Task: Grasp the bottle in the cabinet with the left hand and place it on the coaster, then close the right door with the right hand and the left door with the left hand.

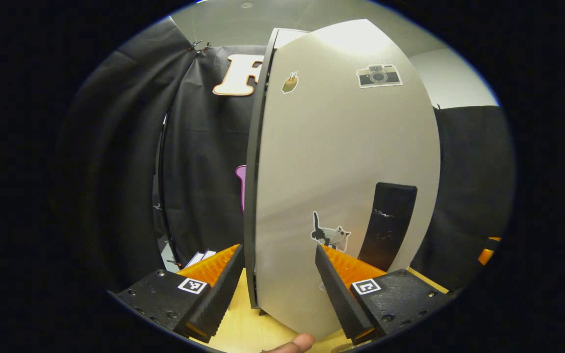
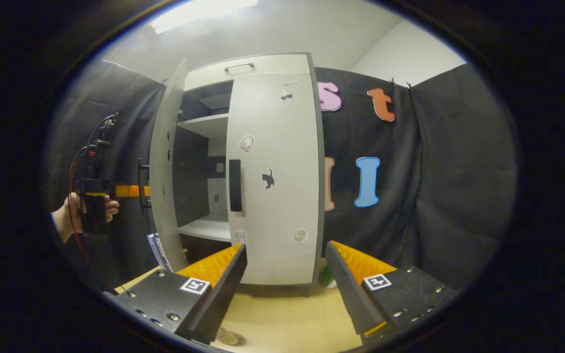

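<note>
The left gripper (image 1: 277, 284) hangs with fingers spread and empty right against the half-open left door (image 1: 341, 166) of the cabinet (image 2: 258, 66) — the right gripper (image 2: 287, 284), likewise parted, faces the closed right door (image 2: 275, 147) across the wooden table (image 2: 287, 318).

The left gripper (image 1: 277, 279) is holding its fingers spread apart — empty. The right gripper (image 2: 287, 279) is gaping wide too, gripping nothing, while a hand (image 2: 74, 215) is clutching the far gripper's handle.
</note>
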Demonstrator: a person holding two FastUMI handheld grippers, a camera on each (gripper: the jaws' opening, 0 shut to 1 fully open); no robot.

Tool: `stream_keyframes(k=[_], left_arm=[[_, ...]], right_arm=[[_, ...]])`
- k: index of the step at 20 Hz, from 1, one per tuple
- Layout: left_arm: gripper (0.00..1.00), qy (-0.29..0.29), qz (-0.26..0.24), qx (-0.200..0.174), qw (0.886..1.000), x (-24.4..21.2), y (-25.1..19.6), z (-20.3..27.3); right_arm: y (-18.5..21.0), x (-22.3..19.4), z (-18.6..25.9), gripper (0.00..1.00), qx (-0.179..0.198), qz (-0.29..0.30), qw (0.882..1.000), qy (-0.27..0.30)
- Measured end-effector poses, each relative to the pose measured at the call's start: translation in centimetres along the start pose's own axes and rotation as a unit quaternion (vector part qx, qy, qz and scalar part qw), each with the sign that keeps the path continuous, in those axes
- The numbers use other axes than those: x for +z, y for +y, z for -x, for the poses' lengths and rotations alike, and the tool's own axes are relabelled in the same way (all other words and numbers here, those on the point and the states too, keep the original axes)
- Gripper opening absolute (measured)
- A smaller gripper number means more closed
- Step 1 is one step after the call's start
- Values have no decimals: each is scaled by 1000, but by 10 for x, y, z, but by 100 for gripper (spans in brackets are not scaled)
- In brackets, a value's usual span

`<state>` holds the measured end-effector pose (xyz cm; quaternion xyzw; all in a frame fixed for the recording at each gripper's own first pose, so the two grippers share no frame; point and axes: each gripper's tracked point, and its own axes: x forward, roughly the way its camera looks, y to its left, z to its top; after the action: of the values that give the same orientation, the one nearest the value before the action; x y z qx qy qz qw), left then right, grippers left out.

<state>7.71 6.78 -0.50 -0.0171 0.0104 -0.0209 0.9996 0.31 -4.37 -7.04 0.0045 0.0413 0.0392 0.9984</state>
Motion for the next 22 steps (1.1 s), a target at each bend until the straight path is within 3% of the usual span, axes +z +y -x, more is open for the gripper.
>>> stream_keyframes(k=[10,22], left_arm=[[92,-2,-12,0,1000,-8,-7,3],[92,2,-32,19,999,-17,-8,51]], right_arm=[[-8,-3,-5,98,-14,2,1000,8],[-3,-5,22,98,-15,-12,1000,19]])
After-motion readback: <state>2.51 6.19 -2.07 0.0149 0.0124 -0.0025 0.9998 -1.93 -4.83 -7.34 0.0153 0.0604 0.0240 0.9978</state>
